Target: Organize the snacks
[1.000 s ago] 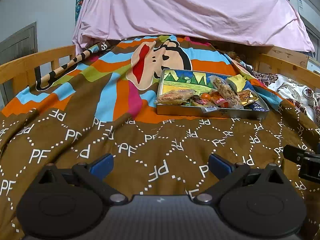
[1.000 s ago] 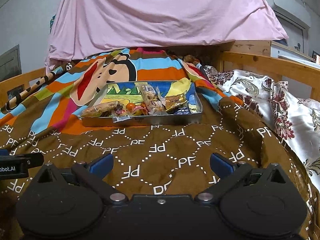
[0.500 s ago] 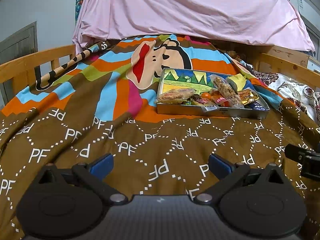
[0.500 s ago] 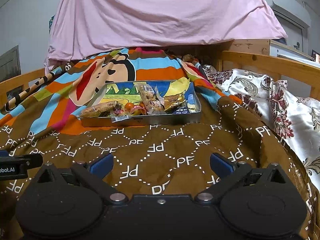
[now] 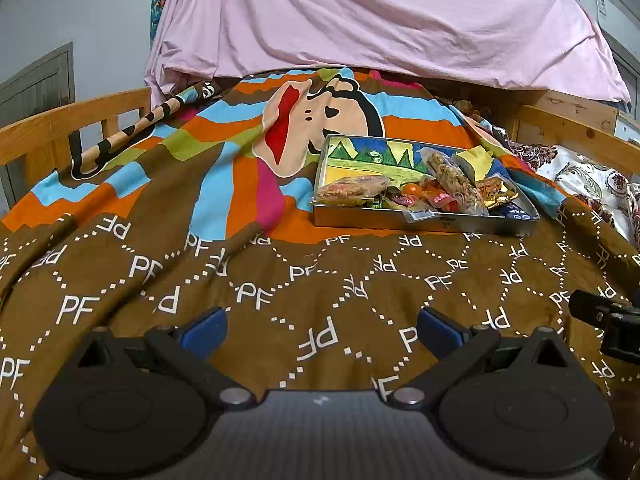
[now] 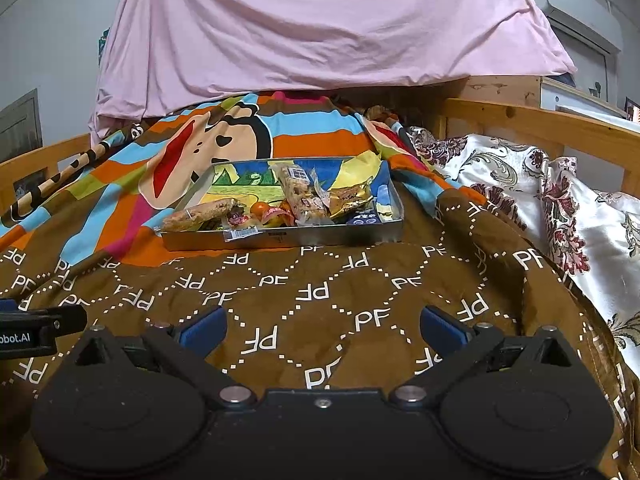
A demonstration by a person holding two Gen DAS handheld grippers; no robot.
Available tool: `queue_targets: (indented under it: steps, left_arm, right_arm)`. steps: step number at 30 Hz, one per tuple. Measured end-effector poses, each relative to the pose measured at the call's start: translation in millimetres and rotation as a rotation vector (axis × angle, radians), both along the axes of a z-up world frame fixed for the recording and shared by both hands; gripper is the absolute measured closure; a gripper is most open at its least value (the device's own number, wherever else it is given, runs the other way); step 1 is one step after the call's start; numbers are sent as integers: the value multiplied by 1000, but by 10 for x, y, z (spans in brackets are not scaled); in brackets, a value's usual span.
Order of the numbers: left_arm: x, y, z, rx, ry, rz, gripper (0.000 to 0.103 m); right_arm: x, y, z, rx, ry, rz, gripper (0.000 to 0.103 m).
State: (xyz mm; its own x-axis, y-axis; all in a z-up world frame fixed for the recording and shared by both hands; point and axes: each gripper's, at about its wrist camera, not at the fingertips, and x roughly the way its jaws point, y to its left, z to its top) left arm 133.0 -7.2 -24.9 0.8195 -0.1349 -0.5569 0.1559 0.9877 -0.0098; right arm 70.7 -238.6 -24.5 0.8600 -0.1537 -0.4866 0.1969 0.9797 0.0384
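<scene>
A shallow metal tray (image 5: pixel 424 222) with a painted bottom lies on the bed blanket, also in the right wrist view (image 6: pixel 280 239). Several wrapped snacks fill its near half: a long clear bag of biscuits (image 5: pixel 452 180), a flat reddish packet (image 5: pixel 352 188), a gold packet (image 5: pixel 498 194) and small candies (image 5: pixel 412 190). My left gripper (image 5: pixel 320 330) is open and empty, low over the brown blanket, well short of the tray. My right gripper (image 6: pixel 322 328) is open and empty, likewise short of the tray.
A brown "PF" blanket with coloured stripes (image 5: pixel 224 184) covers the bed. Wooden rails (image 5: pixel 48 128) run on the left and right (image 6: pixel 560 124). A pink sheet (image 6: pixel 320 28) hangs behind. A floral satin quilt (image 6: pixel 560 200) lies at the right.
Both grippers have drifted slightly; the tray sits a little higher and farther in the right wrist view. Nothing was grasped or released.
</scene>
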Motion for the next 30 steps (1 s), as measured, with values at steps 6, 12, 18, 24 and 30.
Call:
queue_targets:
  steps: [6,12,18,24,30]
  left_arm:
    - [12,9,-17,0,5,-3,0]
    - [14,9,-21,1,6,-1,0]
    - [14,5,-20,1,6,-1,0]
    - [16,9,-20,1,6,-2,0]
    - [15,6,-19,1,5,-1,0]
  right_arm:
    - [-1,-5,3,-2,0,0,1]
    - [6,-11,1,-1,4,1,1]
    - [8,-10,0,-1,5,1,1]
    - [12,-11,1,0,7,1,1]
    - [10,-19,-35,6,14,-4,1]
